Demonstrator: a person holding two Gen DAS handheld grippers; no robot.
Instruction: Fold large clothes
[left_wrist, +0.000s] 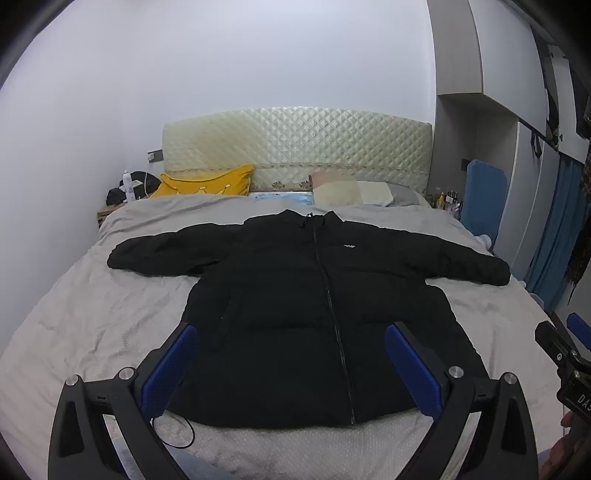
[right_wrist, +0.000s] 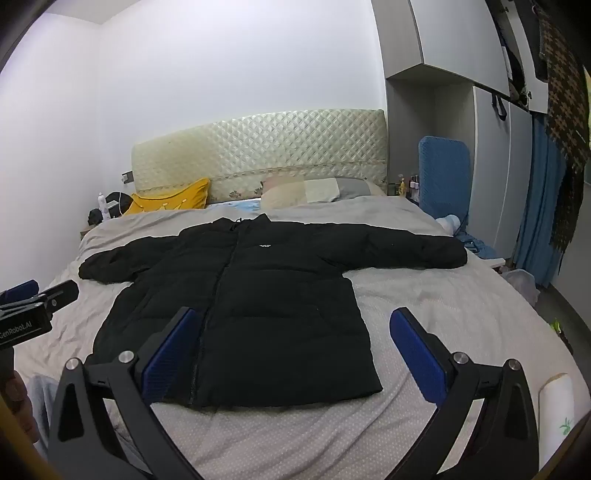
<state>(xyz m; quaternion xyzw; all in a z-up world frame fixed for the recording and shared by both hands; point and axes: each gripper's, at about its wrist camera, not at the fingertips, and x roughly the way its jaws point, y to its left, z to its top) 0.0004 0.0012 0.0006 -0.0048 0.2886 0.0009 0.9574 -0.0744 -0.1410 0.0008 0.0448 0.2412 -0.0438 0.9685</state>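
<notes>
A black puffer jacket (left_wrist: 295, 314) lies flat and zipped on the grey bedspread (left_wrist: 92, 314), both sleeves stretched out sideways and its collar toward the quilted headboard (left_wrist: 295, 147). The left gripper (left_wrist: 291, 339) hovers over the jacket's hem with its jaws spread wide, gripping nothing. The right gripper (right_wrist: 291, 332) hangs above the jacket's hem corner, equally spread and empty. A yellow pillow (left_wrist: 207, 182) leans against the headboard beyond the jacket.

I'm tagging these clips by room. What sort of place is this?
A home bedroom: a bed with a quilted headboard, pillows at its head, and a wardrobe alongside.
</notes>
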